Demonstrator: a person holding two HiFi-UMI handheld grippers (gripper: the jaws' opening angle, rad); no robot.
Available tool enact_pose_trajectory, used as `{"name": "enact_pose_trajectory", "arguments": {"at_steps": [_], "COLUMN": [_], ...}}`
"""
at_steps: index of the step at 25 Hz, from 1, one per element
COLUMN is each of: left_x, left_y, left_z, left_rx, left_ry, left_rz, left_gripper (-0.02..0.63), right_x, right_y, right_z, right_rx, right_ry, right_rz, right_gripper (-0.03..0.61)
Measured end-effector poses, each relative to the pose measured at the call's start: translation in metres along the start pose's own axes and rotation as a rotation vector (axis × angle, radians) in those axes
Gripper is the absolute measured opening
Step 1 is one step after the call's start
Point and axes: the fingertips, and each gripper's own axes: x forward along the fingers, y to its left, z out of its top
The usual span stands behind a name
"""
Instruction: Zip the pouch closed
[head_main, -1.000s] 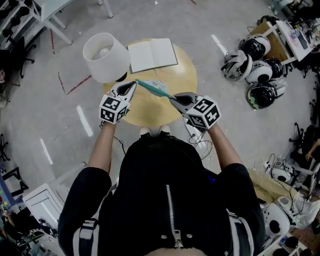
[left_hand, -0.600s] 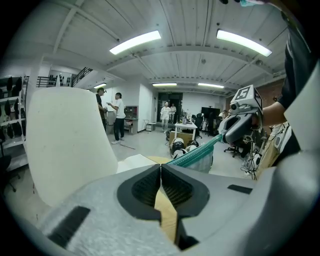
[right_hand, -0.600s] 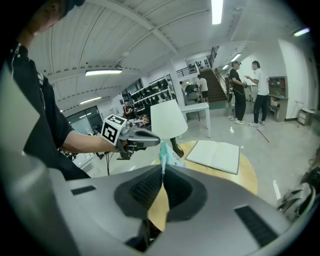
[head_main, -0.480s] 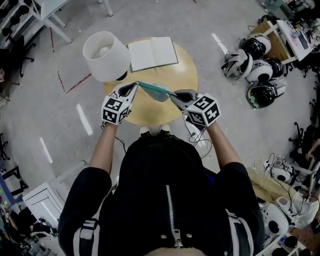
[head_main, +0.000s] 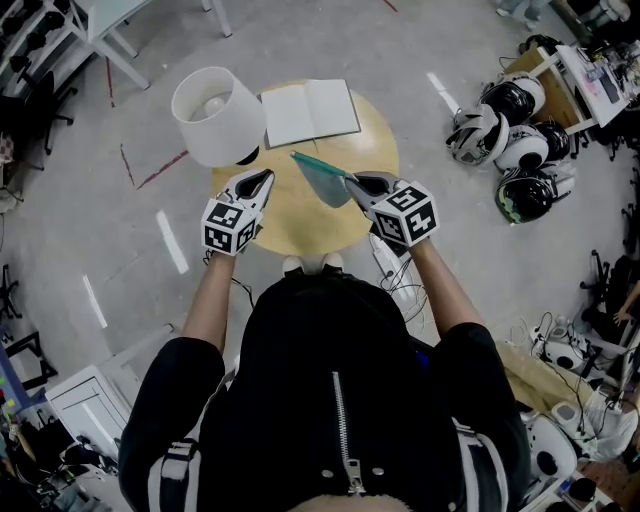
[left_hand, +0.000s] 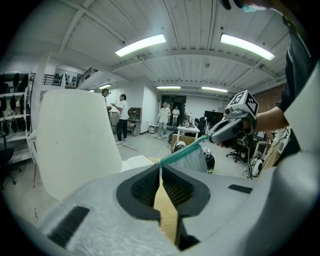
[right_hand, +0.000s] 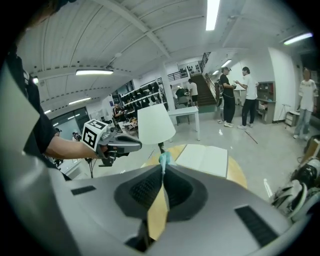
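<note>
Over the round wooden table (head_main: 300, 225) | left gripper (head_main: 263, 178) was opening, nothing between its jaws | right gripper (head_main: 352, 181) pinched the teal mesh pouch (head_main: 322, 178) | pouch's zipper edge ran far-left from that grip, free end near but clear of the left gripper's tips.

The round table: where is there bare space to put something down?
Bare wood runs across the middle and near edge of the table, in front of the open notebook and right of the lamp; the pouch hangs above it, not on it. A narrow strip is free right of the notebook. The far side is crowded with lamp and notebook.
</note>
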Motion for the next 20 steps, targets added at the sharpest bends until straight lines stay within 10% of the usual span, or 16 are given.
{"name": "enact_pose_trajectory", "arguments": {"at_steps": [20], "left_x": [-0.003], "left_y": [-0.009], "left_z": [0.042], "left_rx": [-0.005], "left_ry": [-0.118], "left_rz": [0.031], "left_gripper": [0.005], "right_x": [0.001], "right_y": [-0.002], "right_z": [0.039], "right_rx": [-0.060], "right_ry": [-0.143], "right_rz": [-0.064], "right_gripper": [0.014]}}
